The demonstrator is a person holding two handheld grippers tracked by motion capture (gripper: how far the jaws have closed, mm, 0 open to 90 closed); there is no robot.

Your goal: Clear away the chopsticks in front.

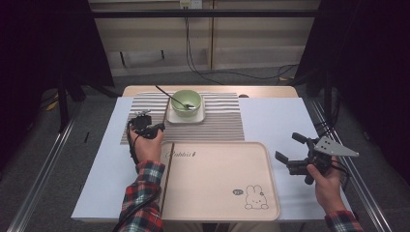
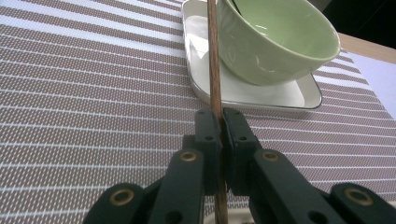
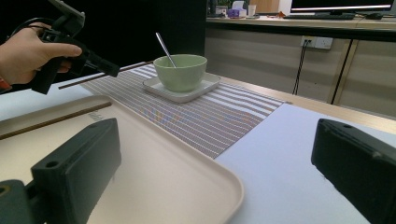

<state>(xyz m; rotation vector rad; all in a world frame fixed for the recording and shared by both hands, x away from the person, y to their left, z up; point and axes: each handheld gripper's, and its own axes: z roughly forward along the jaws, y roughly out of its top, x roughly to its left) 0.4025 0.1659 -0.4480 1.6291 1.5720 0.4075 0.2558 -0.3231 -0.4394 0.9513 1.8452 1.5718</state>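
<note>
My left gripper [image 2: 221, 114] is shut on a thin brown wooden chopstick [image 2: 214, 70], held over the striped placemat [image 2: 93, 93] and reaching toward a green bowl [image 2: 275, 42]. The bowl stands on a white square plate [image 2: 261, 91] with a metal spoon [image 1: 180, 100] in it. In the right gripper view the left gripper [image 3: 100, 65] holds that chopstick [image 3: 135, 66] nearly level, to the left of the bowl [image 3: 180, 70]. A second chopstick [image 1: 167, 179] lies along the left rim of the beige tray [image 1: 217, 193]. My right gripper [image 1: 290, 147] stands open and empty right of the tray.
The beige tray with a rabbit drawing [image 1: 255, 197] fills the near middle of the white table top [image 1: 275, 118]. The placemat [image 1: 222, 121] lies behind it. A dark frame and cables stand beyond the table's far edge.
</note>
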